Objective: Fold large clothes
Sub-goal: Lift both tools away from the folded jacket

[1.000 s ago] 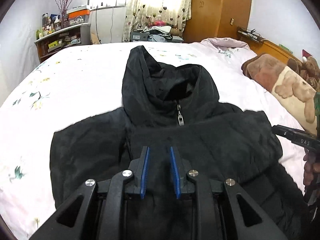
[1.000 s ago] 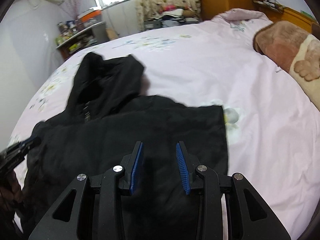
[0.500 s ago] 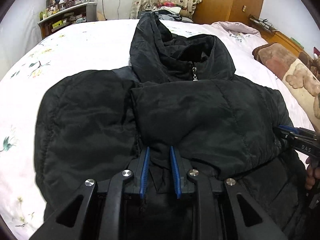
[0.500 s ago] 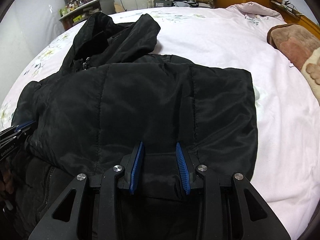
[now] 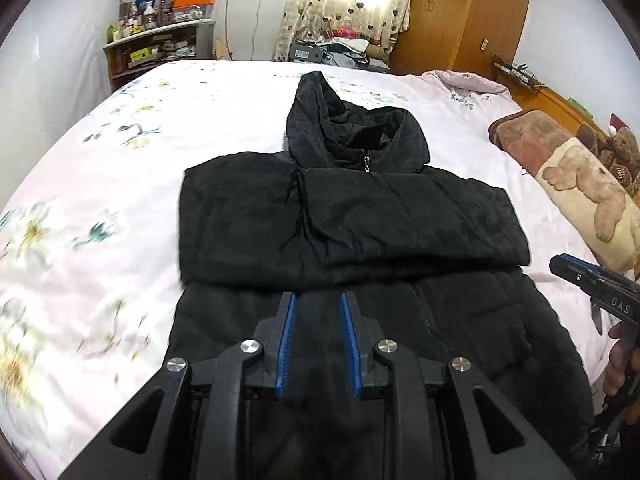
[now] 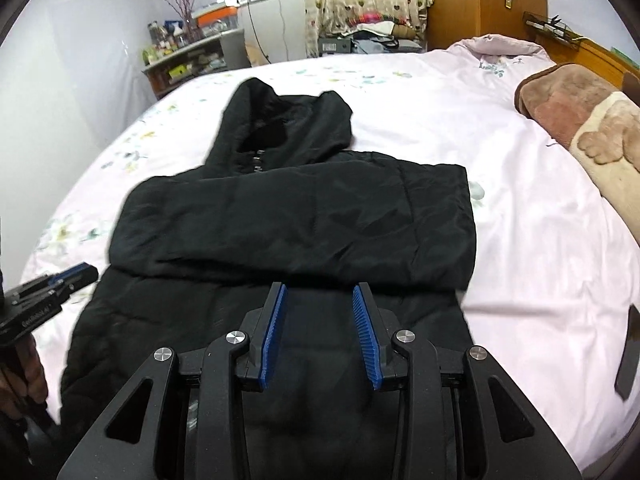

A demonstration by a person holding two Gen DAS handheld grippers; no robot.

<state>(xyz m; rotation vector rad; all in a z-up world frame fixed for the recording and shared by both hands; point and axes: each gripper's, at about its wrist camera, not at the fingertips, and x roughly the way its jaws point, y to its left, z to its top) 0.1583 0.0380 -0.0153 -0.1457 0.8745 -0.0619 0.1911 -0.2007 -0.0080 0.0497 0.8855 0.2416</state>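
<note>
Bed: pink flowered cover [image 5: 248, 120] fills the middle of both views and carries everything else.
Jacket: black hooded padded jacket [image 5: 360, 216], centre of the left-wrist view, left of centre in the right-wrist view [image 6: 304, 220]. It lies flat on the cover.
Long axis: hood [image 5: 344, 132] toward the top of the frame, hem toward the bottom, under the tools. It runs straight away from both grippers.
Sleeves: already folded across the chest, forming a thick band [image 5: 420, 224] with a crosswise edge just beyond the fingertips.
Lower body: the unfolded part of the jacket [image 6: 192, 320], spread from that edge down to the bottom of the frame.
Blanket: brown one with a bear pattern [image 5: 580, 184], right edge, well apart from the jacket.
Left gripper: [image 5: 316, 340] over the lower body, left of the zip line. Jaws narrowly parted; dark cloth behind the gap, whether any is pinched I cannot tell.
Right gripper: [image 6: 320, 332] over the lower body near its right side. Jaws somewhat wider; a grip on cloth cannot be told either.
Nearer hand: neither; they sit level, one to each side of the hem end.
Next move, my guess: hem carried up the frame over the sleeve band, both hands keeping pace so the fold stays square.
</note>
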